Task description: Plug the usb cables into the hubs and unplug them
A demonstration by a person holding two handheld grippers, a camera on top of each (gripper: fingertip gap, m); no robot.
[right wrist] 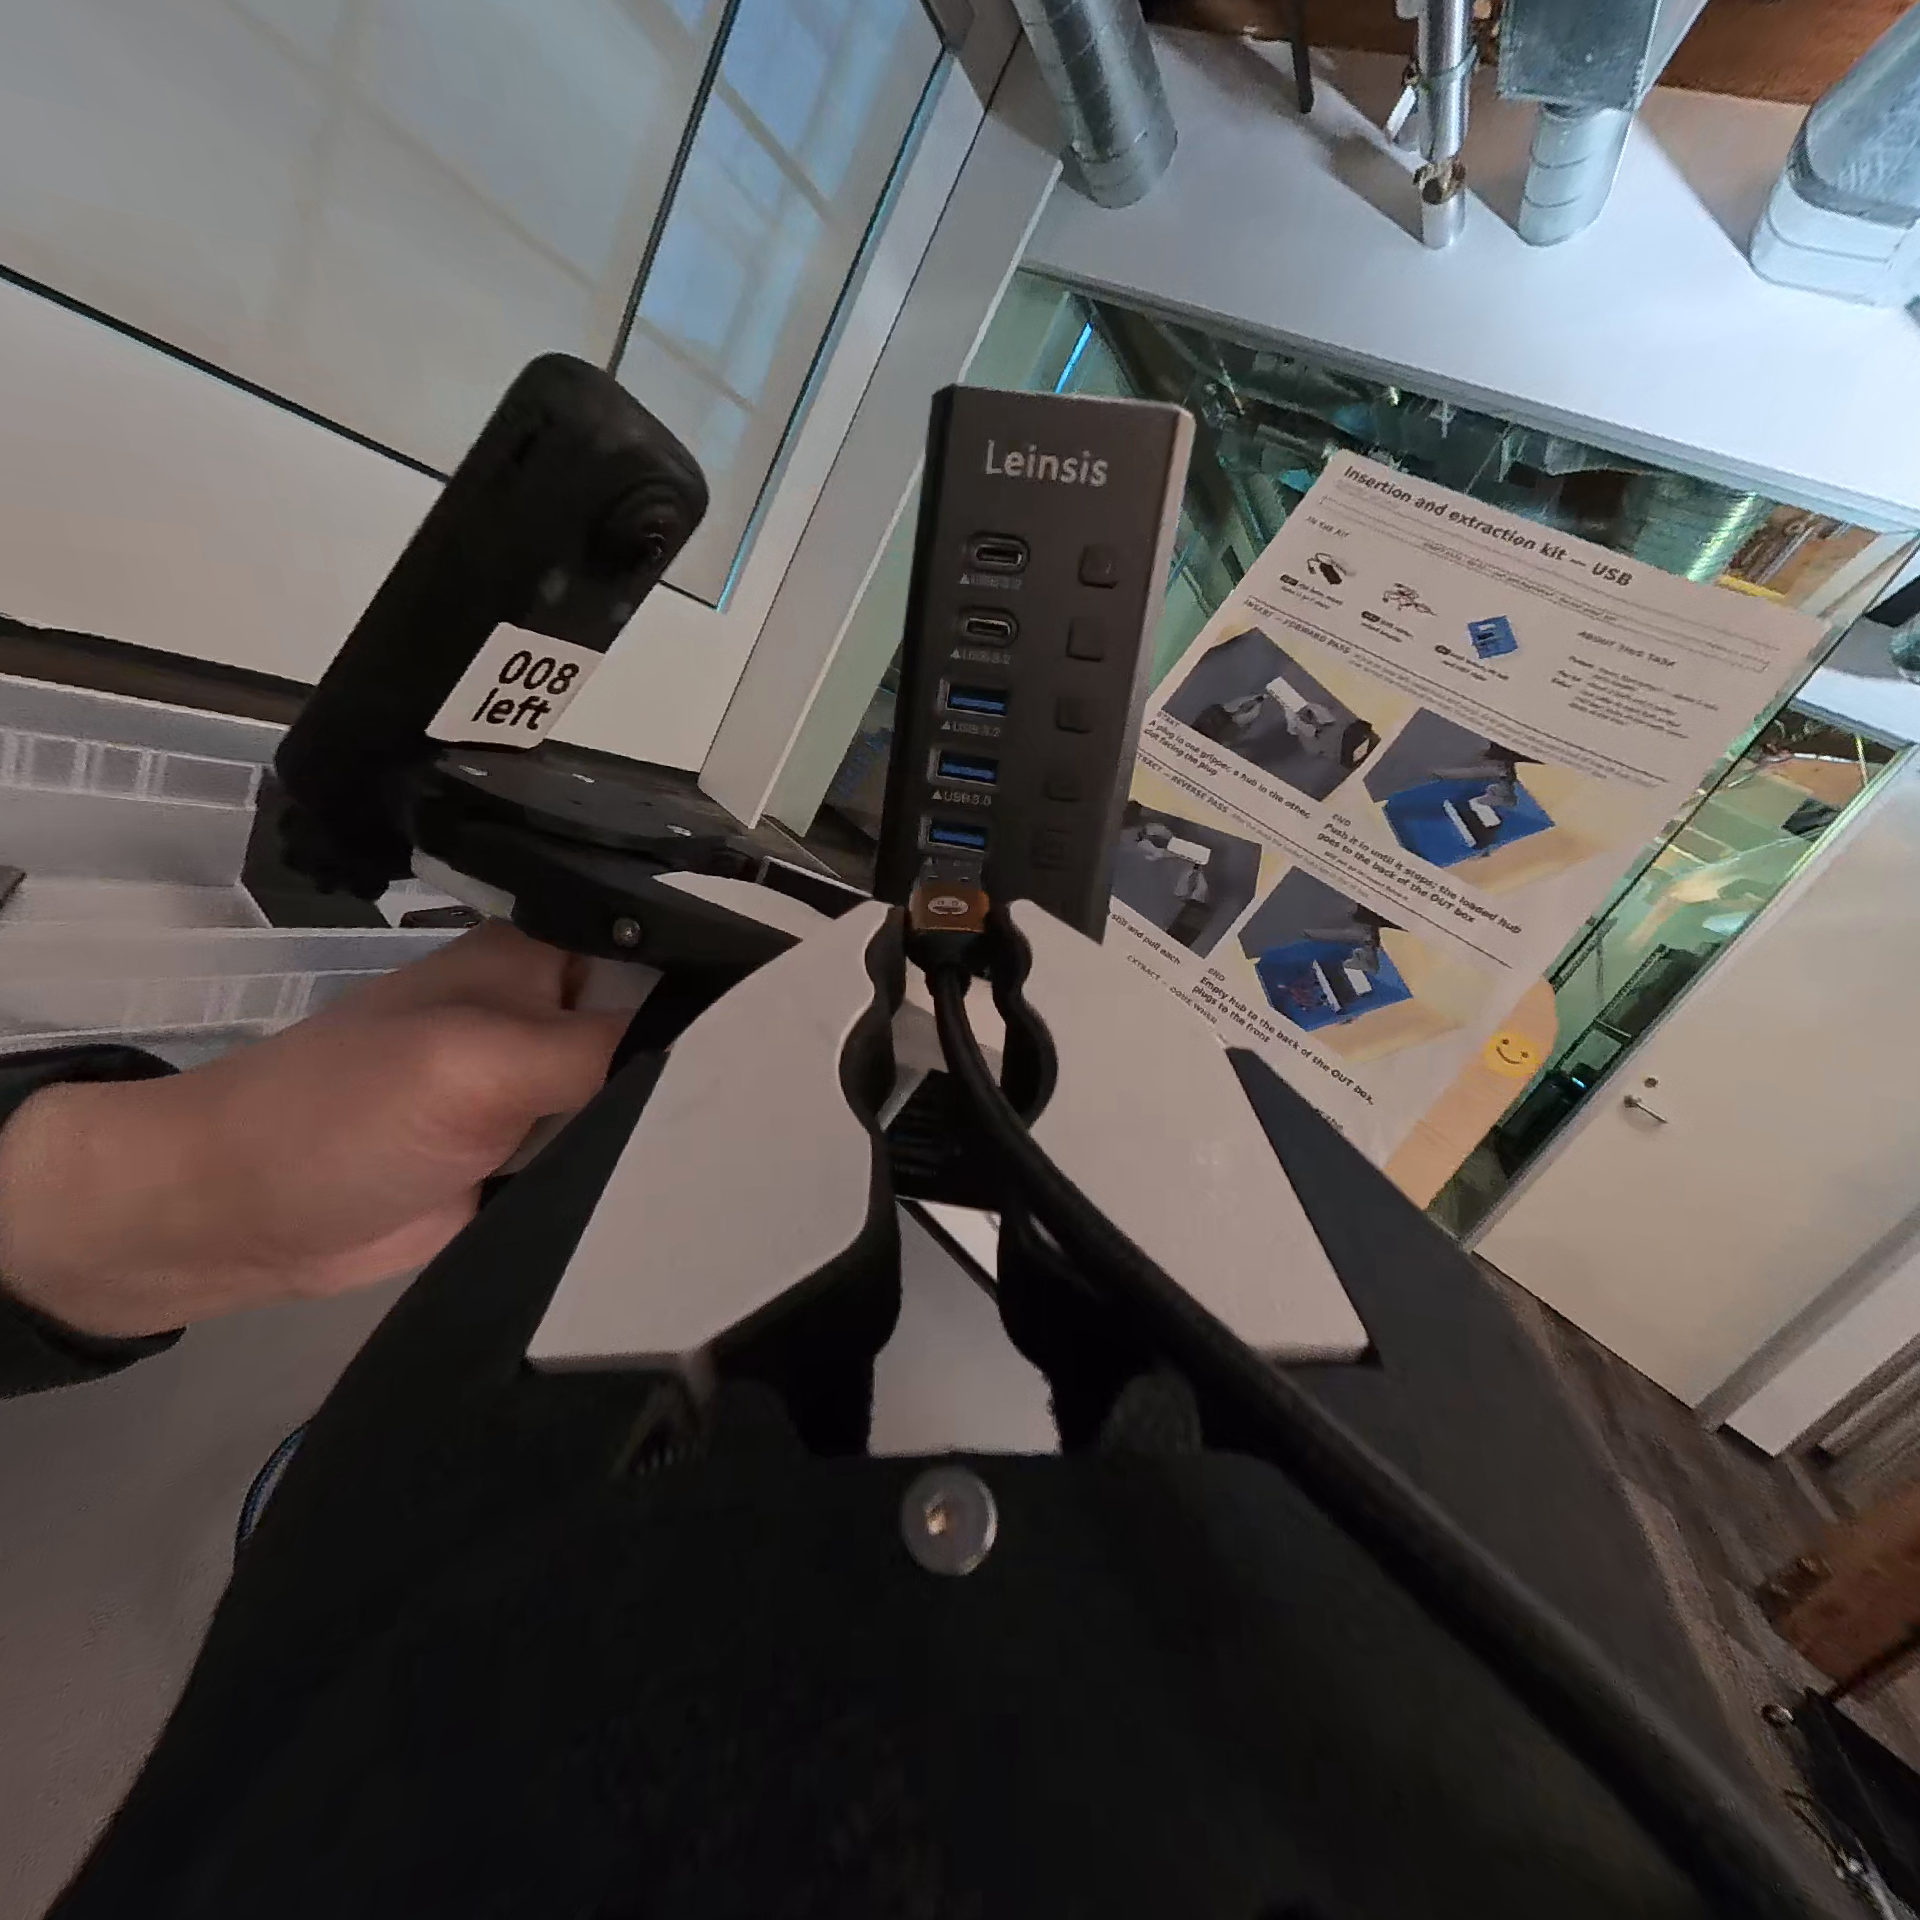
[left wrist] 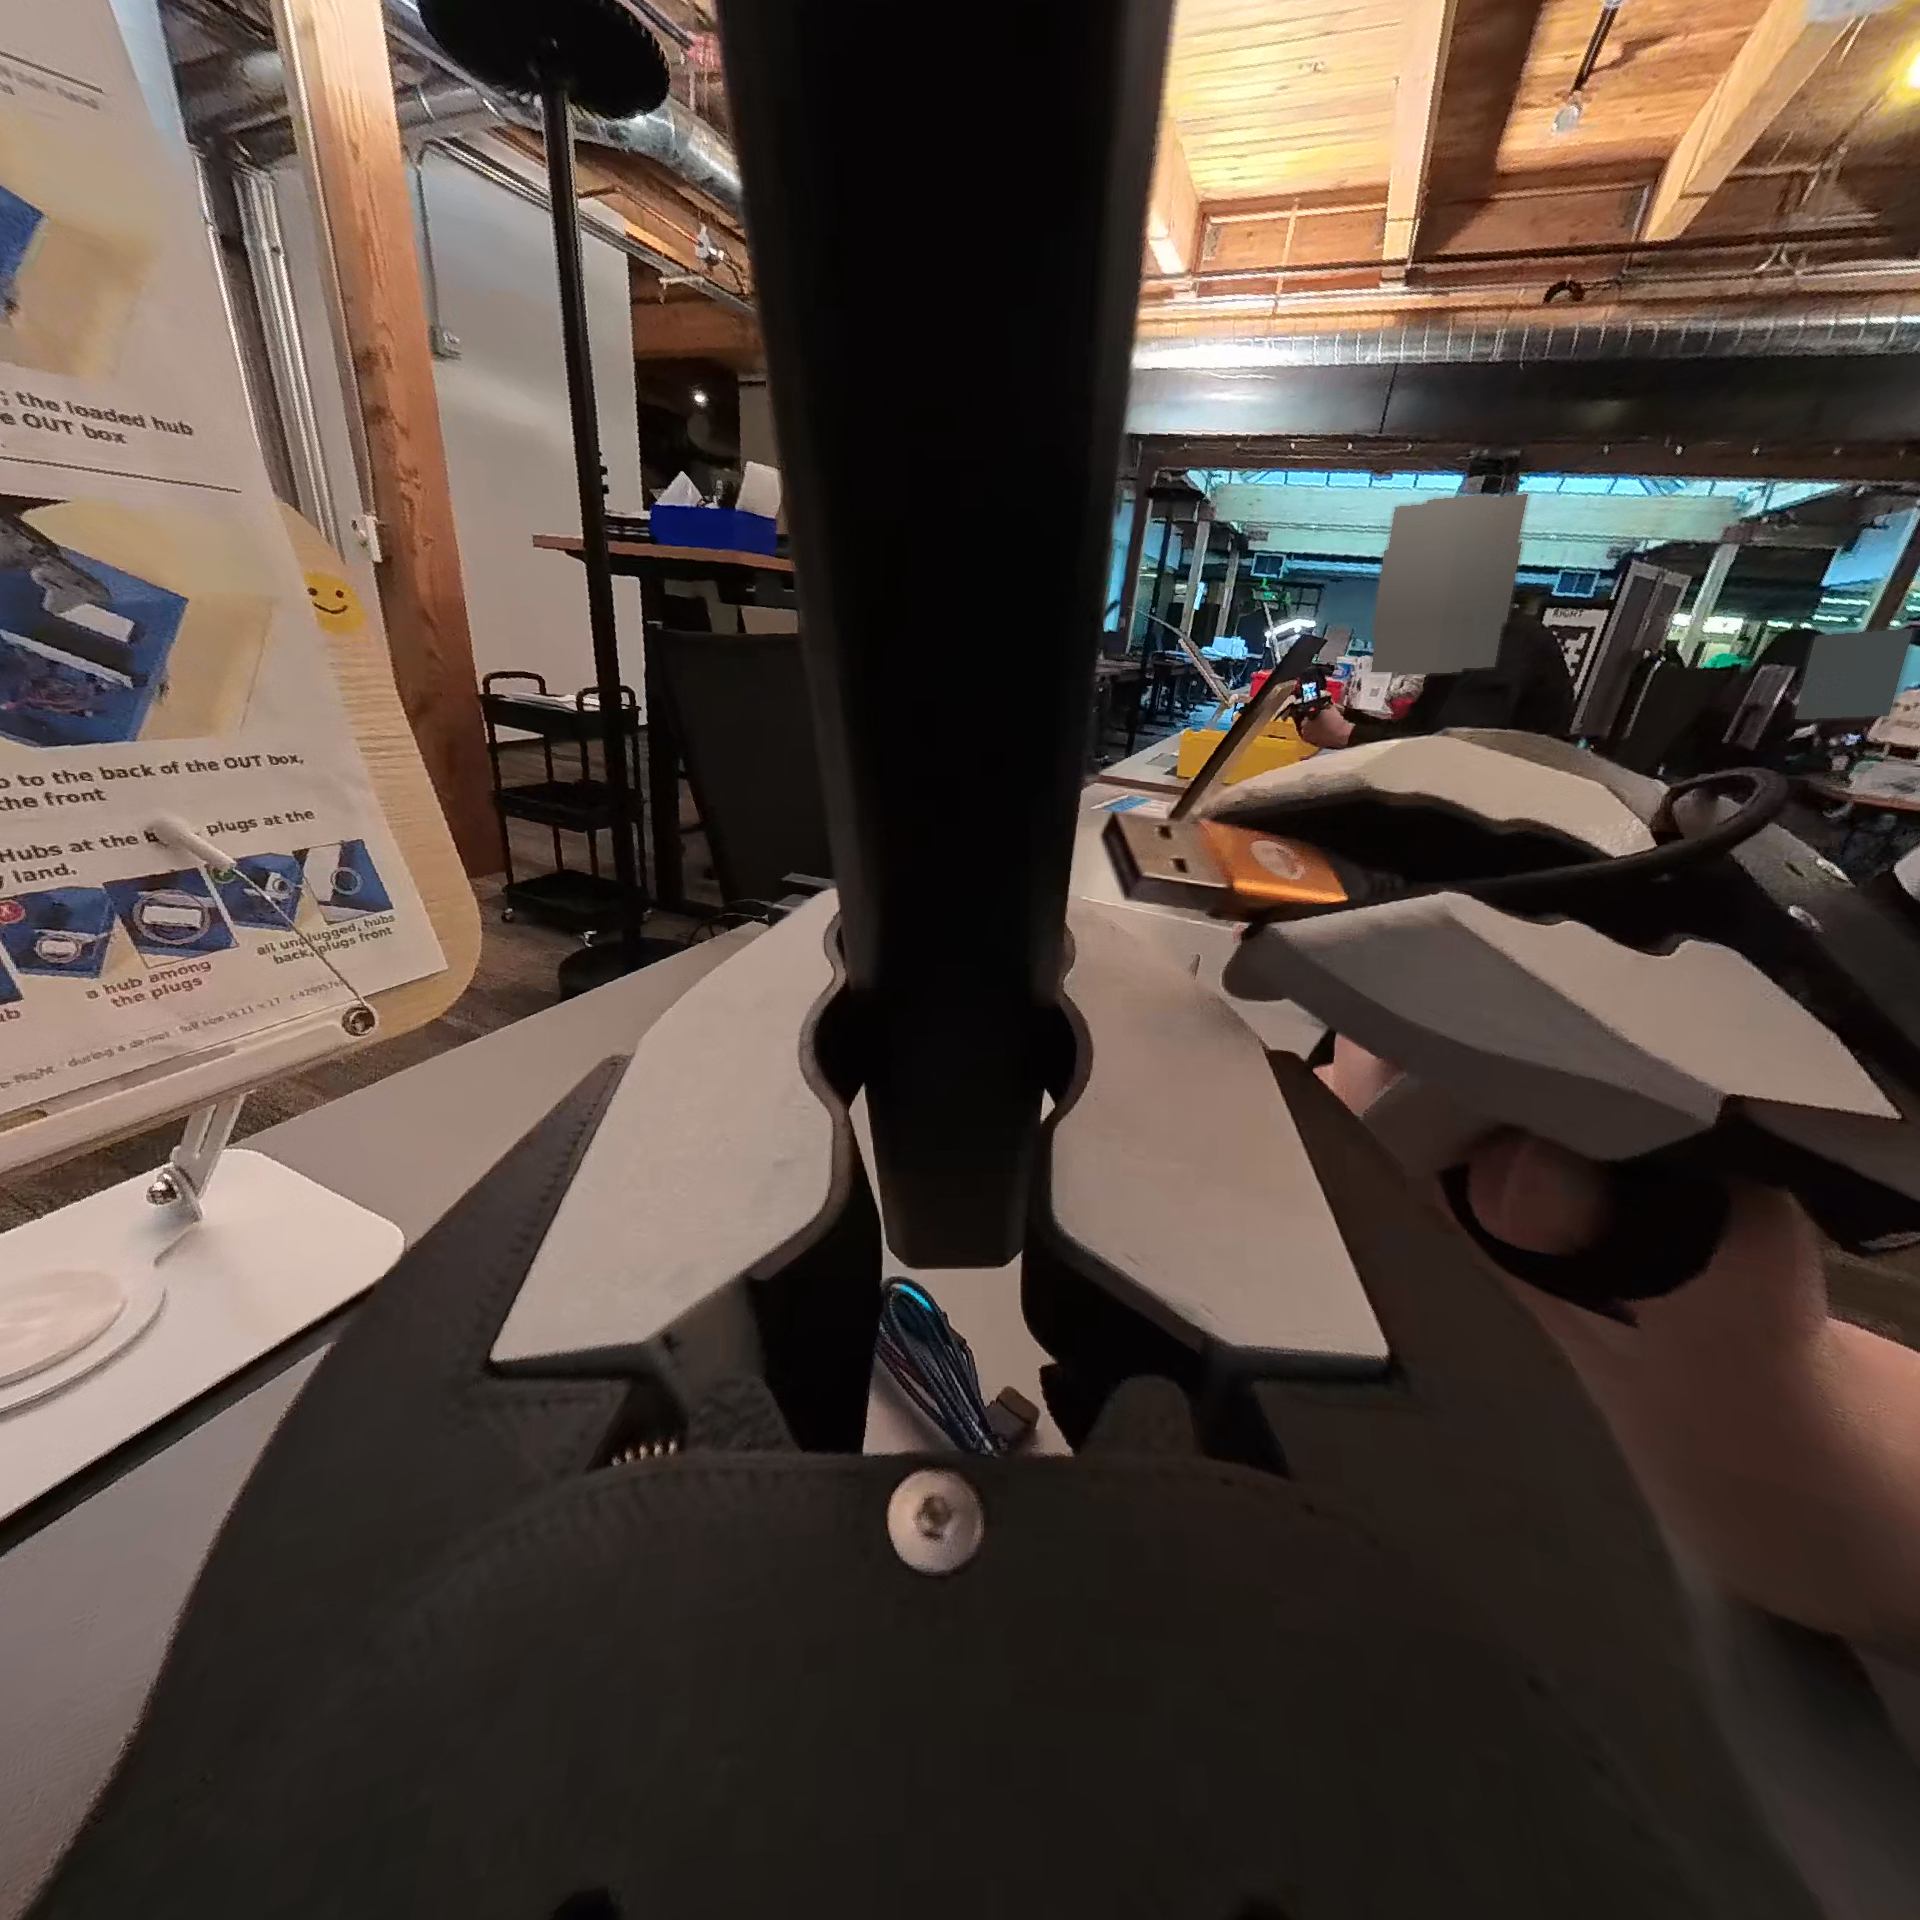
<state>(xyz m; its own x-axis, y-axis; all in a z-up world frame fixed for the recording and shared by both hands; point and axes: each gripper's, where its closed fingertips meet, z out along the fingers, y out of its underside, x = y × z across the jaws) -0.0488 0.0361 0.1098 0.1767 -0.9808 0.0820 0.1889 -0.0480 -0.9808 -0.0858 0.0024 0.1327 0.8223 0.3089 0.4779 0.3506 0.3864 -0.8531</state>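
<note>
My left gripper [left wrist: 951, 927] is shut on the lower end of a black USB hub [left wrist: 935, 520] and holds it upright. The hub's port face [right wrist: 1039, 644] shows in the right wrist view, with several ports and buttons. My right gripper [right wrist: 948, 920] is shut on a USB plug [right wrist: 945, 902] with an orange collar. The plug's black cable [right wrist: 1039, 1195] trails back between the fingers. In the left wrist view the right gripper [left wrist: 1231, 878] comes in from the right, and the plug [left wrist: 1164, 862] has its whole metal shell bare. Its tip is at the hub's lowest blue port [right wrist: 956, 836].
An instruction sheet on a white stand [left wrist: 156, 727] is at the left of the grey table [left wrist: 499, 1091]; it also shows in the right wrist view [right wrist: 1455, 779]. A bundle of cables [left wrist: 925, 1361] lies below the hub. A black pole [left wrist: 592, 520] and a cart [left wrist: 561, 790] stand behind. One gripper's finger ends stand about 5 cm off the other's.
</note>
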